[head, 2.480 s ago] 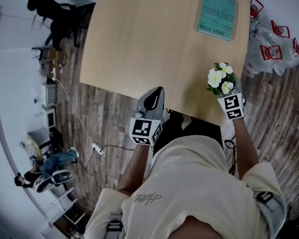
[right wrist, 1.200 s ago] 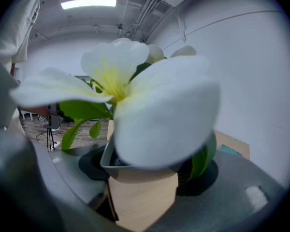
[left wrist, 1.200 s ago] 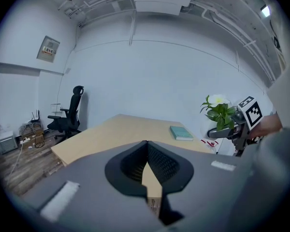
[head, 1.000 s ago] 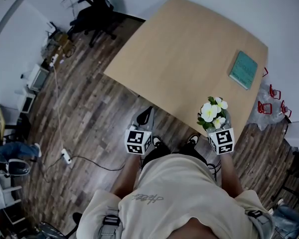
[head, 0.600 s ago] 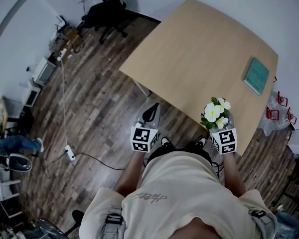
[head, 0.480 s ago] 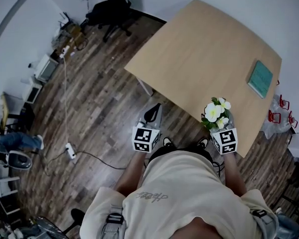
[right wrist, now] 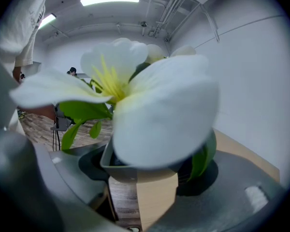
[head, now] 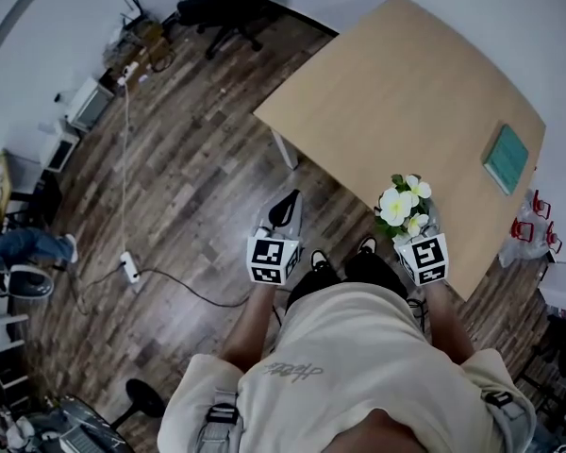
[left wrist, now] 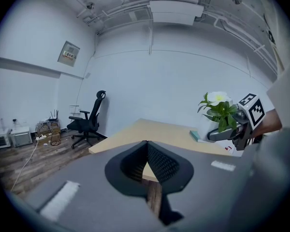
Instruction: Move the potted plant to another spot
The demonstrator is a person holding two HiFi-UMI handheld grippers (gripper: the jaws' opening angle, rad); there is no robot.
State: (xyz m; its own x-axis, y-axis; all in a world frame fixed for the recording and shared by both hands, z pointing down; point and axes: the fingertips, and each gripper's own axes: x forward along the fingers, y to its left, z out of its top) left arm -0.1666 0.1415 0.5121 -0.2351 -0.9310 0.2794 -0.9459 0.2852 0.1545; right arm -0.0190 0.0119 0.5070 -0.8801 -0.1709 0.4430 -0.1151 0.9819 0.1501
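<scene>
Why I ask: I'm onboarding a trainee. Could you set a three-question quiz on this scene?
1. True or false: the right tongs grip the potted plant.
2. What lies on the table? A) teal book; B) laptop; C) mug.
3. Fill in: the empty left tongs are ___ (open/shut).
Key: 1 true; 2 A; 3 shut.

The surface [head: 406, 92] is smooth, matt pale wood; the floor [head: 189, 187] is darker, grainy planks; the pot [right wrist: 120, 171] looks smooth grey plastic.
</scene>
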